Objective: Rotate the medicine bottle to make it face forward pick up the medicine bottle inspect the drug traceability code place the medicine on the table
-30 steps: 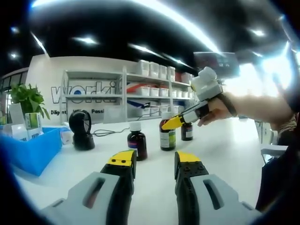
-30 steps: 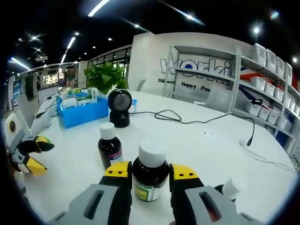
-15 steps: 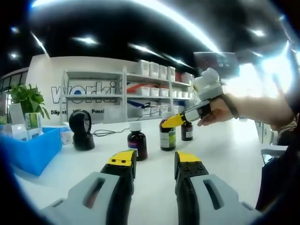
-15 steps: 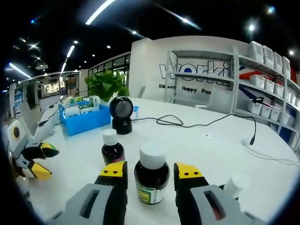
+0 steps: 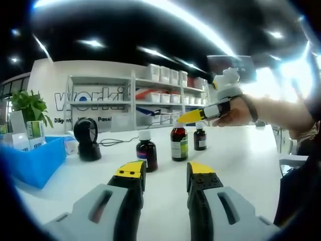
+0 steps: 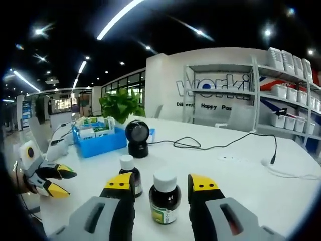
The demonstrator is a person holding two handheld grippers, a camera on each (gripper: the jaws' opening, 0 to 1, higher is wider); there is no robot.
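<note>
Left gripper view looks across a white table (image 5: 241,165) where three dark medicine bottles with white caps stand upright: one bottle (image 5: 147,155) nearest the camera, a taller labelled bottle (image 5: 179,143) in the middle, and a smaller bottle (image 5: 200,139) behind it. The left gripper (image 5: 165,173) hovers low over the table with its yellow-tipped jaws parted and nothing between them. The right gripper (image 5: 193,116), carried by a hand (image 5: 233,111), hangs above the middle bottle, apart from its cap. Right gripper view shows that gripper (image 6: 163,182) with its jaws spread wide on either side of the labelled bottle (image 6: 164,203), which stands on the table beyond the tips, not clasped. A second bottle (image 6: 128,170) stands just beside it. A black round scanner (image 6: 137,138) and a blue bin (image 6: 99,139) of boxes sit farther back, near a green plant (image 6: 120,105), with a cable (image 6: 210,146) trailing across the table.
</note>
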